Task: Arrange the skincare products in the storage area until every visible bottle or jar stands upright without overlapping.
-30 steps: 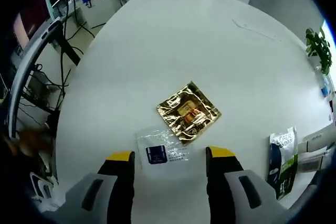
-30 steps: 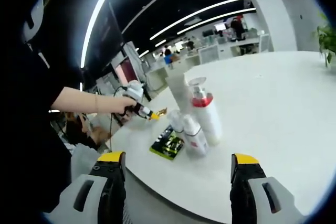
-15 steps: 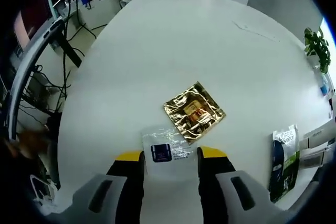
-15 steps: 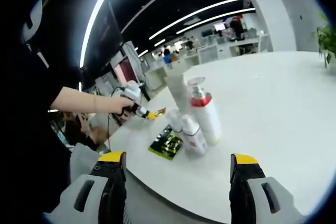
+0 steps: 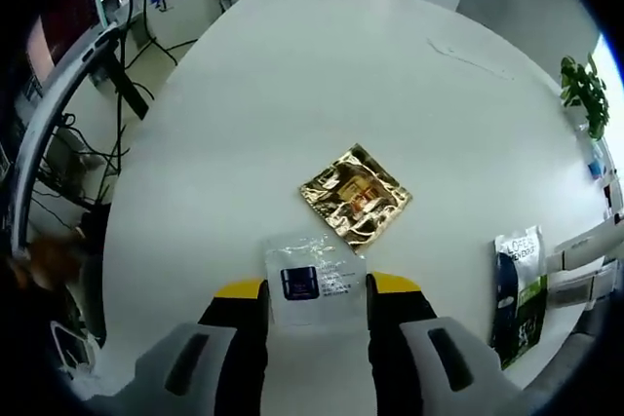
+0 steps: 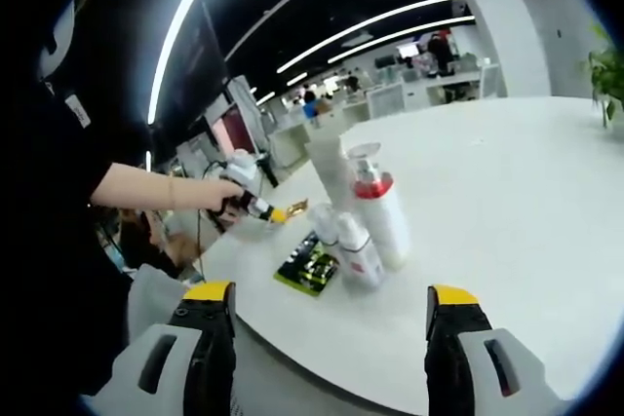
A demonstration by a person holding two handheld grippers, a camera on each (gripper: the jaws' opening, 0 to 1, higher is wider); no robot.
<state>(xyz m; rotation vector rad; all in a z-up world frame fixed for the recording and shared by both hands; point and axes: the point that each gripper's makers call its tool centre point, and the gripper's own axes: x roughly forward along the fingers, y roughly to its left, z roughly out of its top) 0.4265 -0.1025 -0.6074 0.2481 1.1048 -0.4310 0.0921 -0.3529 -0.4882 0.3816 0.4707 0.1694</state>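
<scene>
My left gripper (image 5: 316, 291) is shut on a clear sachet with a dark blue label (image 5: 308, 280), its yellow-tipped jaws pressing both side edges. Just beyond lies a crinkled gold sachet (image 5: 355, 193) flat on the white table (image 5: 322, 75). A green and black pouch (image 5: 516, 284) lies at the right. My right gripper (image 6: 329, 323) stands open off the table's near edge, nothing between its jaws. Ahead of it a tall white bottle with a red collar (image 6: 378, 209) stands upright, with two small bottles (image 6: 357, 250) beside it and the green pouch (image 6: 308, 268) flat in front.
A white box (image 6: 331, 168) stands behind the bottles. A person's hand holds the left gripper (image 6: 252, 197) at the table's left edge. White boxes (image 5: 585, 258) and a potted plant (image 5: 583, 93) sit at the far right. Cables and a stand (image 5: 68, 104) lie beyond the left edge.
The left jaws have drawn together from wide apart until they grip the clear sachet; the left view then shifted a little. The right gripper has held still.
</scene>
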